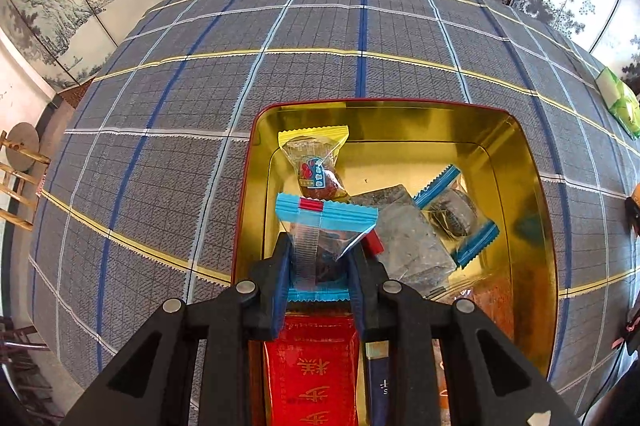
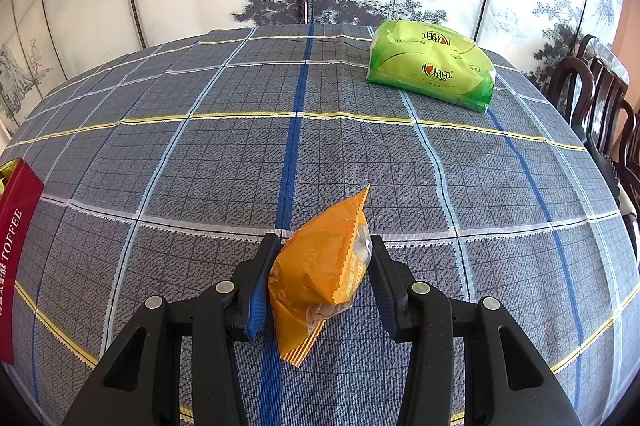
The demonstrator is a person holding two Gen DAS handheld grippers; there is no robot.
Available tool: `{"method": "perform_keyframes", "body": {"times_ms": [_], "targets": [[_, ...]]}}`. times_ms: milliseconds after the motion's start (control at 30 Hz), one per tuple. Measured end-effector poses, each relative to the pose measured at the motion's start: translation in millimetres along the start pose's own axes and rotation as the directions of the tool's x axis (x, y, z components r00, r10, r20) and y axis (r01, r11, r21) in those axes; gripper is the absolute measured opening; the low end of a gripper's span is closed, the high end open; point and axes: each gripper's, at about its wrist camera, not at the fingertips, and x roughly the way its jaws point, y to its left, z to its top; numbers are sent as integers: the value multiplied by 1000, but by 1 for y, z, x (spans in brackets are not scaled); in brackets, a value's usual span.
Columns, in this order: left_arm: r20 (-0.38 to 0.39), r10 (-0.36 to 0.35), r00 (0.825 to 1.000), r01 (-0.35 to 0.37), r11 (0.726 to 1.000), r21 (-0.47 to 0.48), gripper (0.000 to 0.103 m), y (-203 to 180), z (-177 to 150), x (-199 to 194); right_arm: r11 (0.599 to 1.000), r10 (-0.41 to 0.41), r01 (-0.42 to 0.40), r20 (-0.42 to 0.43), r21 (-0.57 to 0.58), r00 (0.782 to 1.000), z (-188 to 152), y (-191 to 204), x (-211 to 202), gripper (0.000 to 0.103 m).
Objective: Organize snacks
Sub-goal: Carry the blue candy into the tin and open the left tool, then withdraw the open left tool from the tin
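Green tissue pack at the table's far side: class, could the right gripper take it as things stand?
Probably not yet. The right gripper is shut on an orange snack packet, so it is occupied, though bare tablecloth lies between it and the green tissue pack.

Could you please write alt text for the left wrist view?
The left gripper pinches a blue-edged snack packet over an open gold tin on a plaid tablecloth. The tin already holds a yellow packet, another blue packet, a clear packet and a red packet.
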Motion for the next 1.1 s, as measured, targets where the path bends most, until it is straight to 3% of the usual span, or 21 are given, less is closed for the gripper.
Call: {"method": "perform_keyframes", "body": {"times_ms": [100,167,267,633,1100], "targets": [[2,15,1000,-15,1000,9,29,-1,-1,-1,1000,-1,1,0,0,1000,0,0,0,46],[8,28,1000,-28,1000,13,40,-2,-2,-3,1000,-1,1,0,-1,1000,0,0,0,46],[21,33,999,-33,999,18,49,-2,-3,-7,1000,-2,2,0,-1,1000,0,0,0,46],[59,2,998,-3,1000,26,61,-5,-10,-28,1000,-2,2,0,-1,1000,0,0,0,46],[138,33,990,-37,999,25,64,-12,-31,-56,1000,-5,5,-1,-1,1000,0,0,0,46]]}}
